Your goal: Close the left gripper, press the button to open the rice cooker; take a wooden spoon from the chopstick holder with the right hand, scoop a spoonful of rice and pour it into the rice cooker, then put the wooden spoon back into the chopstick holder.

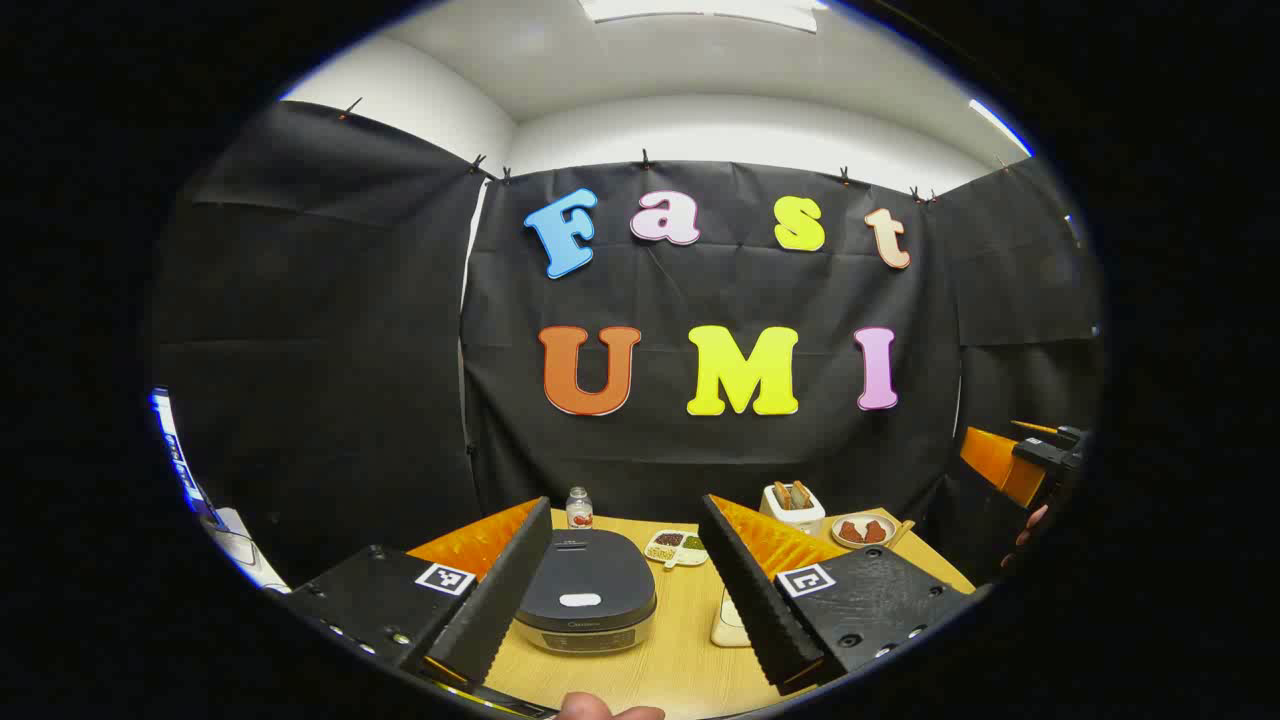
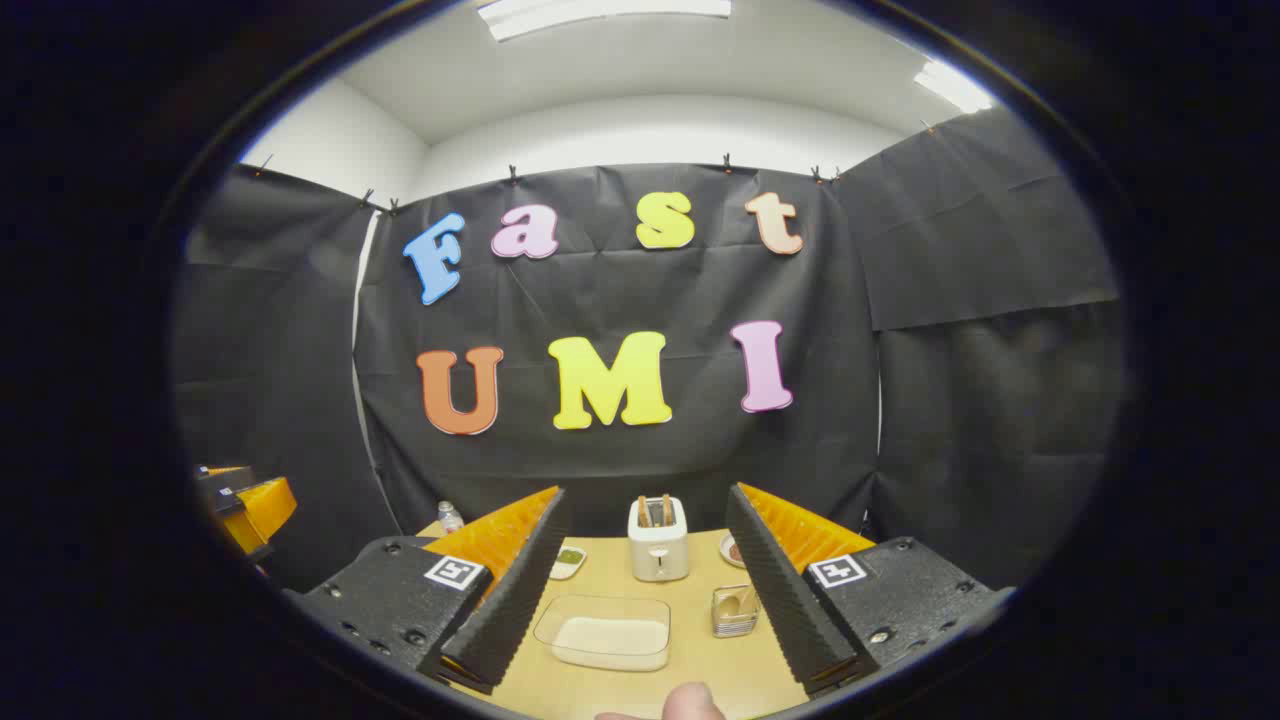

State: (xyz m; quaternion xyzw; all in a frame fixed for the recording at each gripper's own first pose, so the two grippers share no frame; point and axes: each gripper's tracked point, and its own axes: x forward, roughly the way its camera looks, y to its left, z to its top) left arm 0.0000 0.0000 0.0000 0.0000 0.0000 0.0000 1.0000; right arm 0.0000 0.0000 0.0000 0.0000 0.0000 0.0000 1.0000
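Dark grey rice cooker (image 1: 586, 590); white toaster (image 2: 658, 540); light wood table (image 2: 700, 580); rice container (image 2: 605, 632) seemingly clear.

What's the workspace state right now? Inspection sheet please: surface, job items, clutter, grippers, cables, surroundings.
Surface: wooden table, light top.
Job's things: rice cooker lid shut, between the left gripper's fingers in view; clear rice container on the table; chopstick holder beside it.
Clutter: toaster, small bottle, divided dish, plate of food.
Grippers: left gripper open; right gripper open; both empty, above the table.
Cables: nothing seen.
Surroundings: black cloth wall, white ceiling with lights.
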